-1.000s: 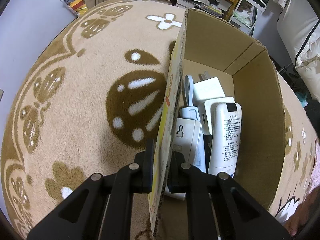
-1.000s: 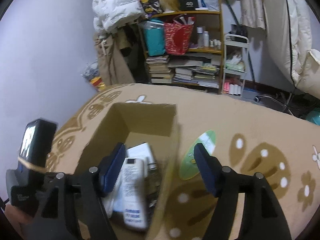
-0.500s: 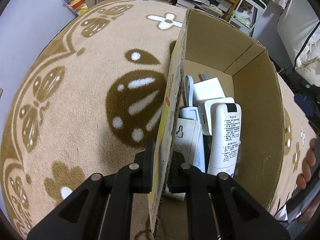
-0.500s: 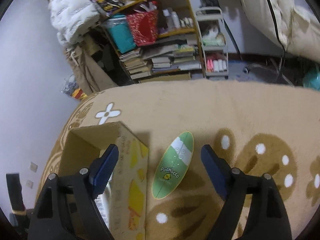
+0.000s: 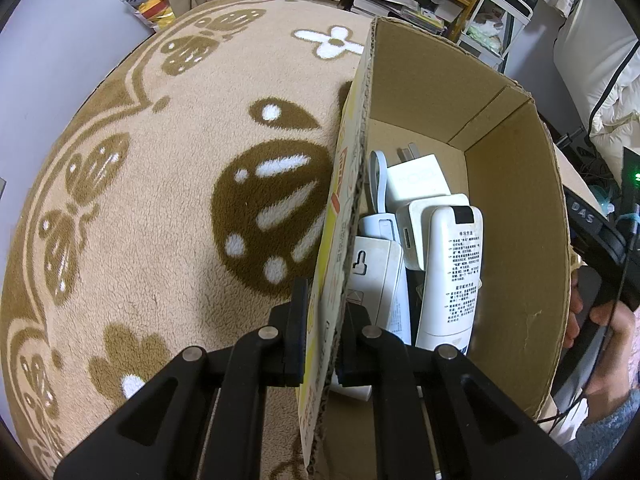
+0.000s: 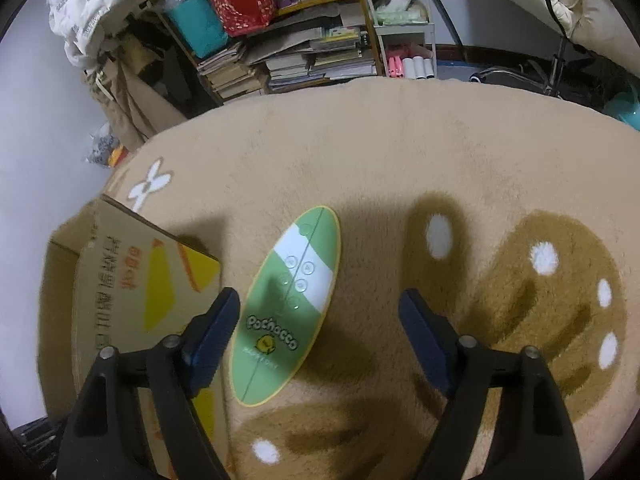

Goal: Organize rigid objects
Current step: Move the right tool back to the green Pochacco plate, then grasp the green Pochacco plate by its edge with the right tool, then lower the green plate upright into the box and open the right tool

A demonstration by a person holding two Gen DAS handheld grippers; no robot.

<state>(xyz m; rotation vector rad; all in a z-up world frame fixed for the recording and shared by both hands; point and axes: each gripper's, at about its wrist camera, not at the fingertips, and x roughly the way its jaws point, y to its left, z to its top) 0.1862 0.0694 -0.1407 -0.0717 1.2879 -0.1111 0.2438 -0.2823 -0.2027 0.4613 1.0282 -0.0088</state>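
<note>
Your left gripper (image 5: 320, 340) is clamped on the near wall of the cardboard box (image 5: 516, 240), one pad outside against the yellow print and one inside. The box fills the right half of the left wrist view and stands open on the tan patterned rug (image 5: 160, 200). Packed in it are white rigid things: a remote control (image 5: 452, 268) lying label-up along the right side, a white charger plug (image 5: 416, 180) with its prongs towards the far wall, a power adapter (image 5: 416, 232) partly under the remote, and another flat white device (image 5: 376, 280) against the gripped wall.

Your right gripper (image 6: 320, 312) stands wide, with nothing pressed between its blue pads; its jaws have just been closing a little. Below it, at the centre of the right wrist view, a green and white oval remote marked Pochacco (image 6: 288, 300) lies flat on the rug, just beside the box's outer wall and nearer the left pad.
</note>
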